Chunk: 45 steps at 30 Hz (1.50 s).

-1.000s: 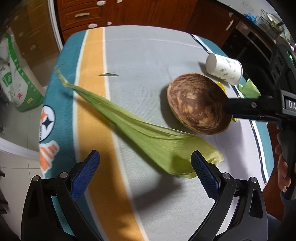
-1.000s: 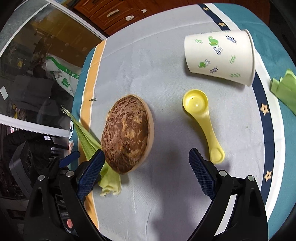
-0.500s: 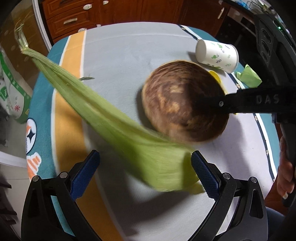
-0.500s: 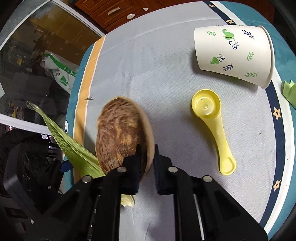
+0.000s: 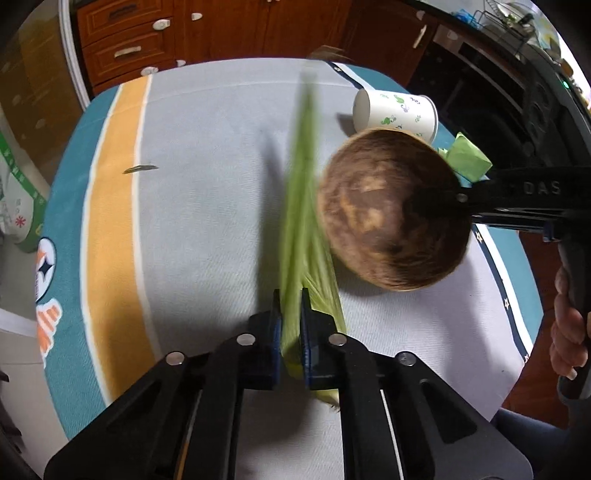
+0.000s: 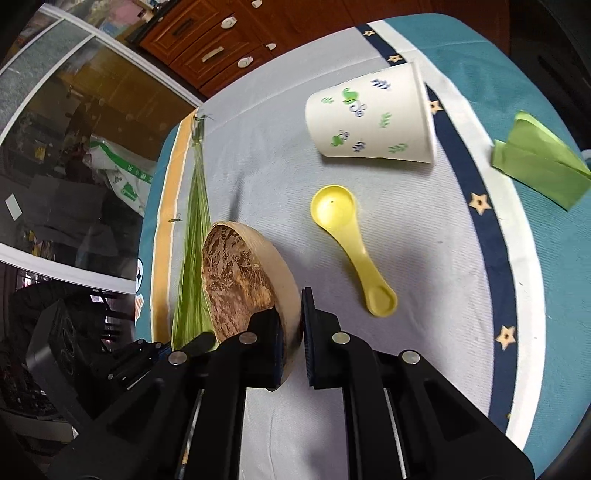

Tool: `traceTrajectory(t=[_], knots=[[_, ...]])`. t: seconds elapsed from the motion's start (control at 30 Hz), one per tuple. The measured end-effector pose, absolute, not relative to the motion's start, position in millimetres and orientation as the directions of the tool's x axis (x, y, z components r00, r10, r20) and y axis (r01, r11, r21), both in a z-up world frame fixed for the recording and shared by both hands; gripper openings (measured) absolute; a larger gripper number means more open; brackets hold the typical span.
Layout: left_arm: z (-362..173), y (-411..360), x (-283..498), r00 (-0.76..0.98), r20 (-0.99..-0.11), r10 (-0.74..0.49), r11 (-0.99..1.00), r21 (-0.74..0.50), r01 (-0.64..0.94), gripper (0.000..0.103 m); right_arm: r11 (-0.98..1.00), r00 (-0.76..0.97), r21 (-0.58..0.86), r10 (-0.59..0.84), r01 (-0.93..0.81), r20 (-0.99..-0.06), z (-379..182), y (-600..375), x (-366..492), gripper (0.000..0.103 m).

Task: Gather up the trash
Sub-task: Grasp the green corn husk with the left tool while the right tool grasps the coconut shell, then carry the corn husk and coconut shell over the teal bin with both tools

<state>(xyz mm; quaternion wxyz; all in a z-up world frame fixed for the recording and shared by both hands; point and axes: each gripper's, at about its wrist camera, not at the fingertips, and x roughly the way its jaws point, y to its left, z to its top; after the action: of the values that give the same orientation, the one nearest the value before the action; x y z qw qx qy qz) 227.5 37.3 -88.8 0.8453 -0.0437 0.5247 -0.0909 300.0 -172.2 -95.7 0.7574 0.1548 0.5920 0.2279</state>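
Note:
My left gripper [image 5: 290, 332] is shut on the wide end of a long green corn husk [image 5: 301, 206], held above the table and pointing away from me. The husk also shows in the right wrist view [image 6: 194, 236]. My right gripper [image 6: 292, 332] is shut on the rim of a brown wooden bowl [image 6: 236, 280], tilted on edge and lifted. In the left wrist view the bowl [image 5: 391, 214] hangs just right of the husk.
A white paper cup [image 6: 373, 122] lies on its side, with a yellow measuring spoon [image 6: 351, 247] and folded green paper [image 6: 535, 166] on the striped tablecloth [image 6: 258, 155]. A small green scrap [image 5: 140, 169] lies on the cloth. Wooden cabinets [image 5: 207, 33] stand behind.
My left gripper closed on the husk and lifted it, swinging its tip from left to straight ahead. My right gripper closed on the bowl's rim and raised it on edge.

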Motion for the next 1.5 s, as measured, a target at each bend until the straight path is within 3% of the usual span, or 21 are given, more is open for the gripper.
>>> traceTrajectory(t=[0.77, 1.5], knots=[[-33.5, -9.3, 195.4, 0.501, -0.851, -0.159, 0.982, -0.085, 0.168, 0.007, 0.822, 0.317, 0.563, 0.557, -0.082, -0.768, -65.5, -273.3, 246.7, 0.009], [-29.2, -54.4, 176.2, 0.491, -0.850, -0.188, 0.968, -0.075, 0.241, 0.007, 0.792, 0.360, 0.608, 0.582, -0.048, -0.729, -71.3, -321.4, 213.3, 0.009]])
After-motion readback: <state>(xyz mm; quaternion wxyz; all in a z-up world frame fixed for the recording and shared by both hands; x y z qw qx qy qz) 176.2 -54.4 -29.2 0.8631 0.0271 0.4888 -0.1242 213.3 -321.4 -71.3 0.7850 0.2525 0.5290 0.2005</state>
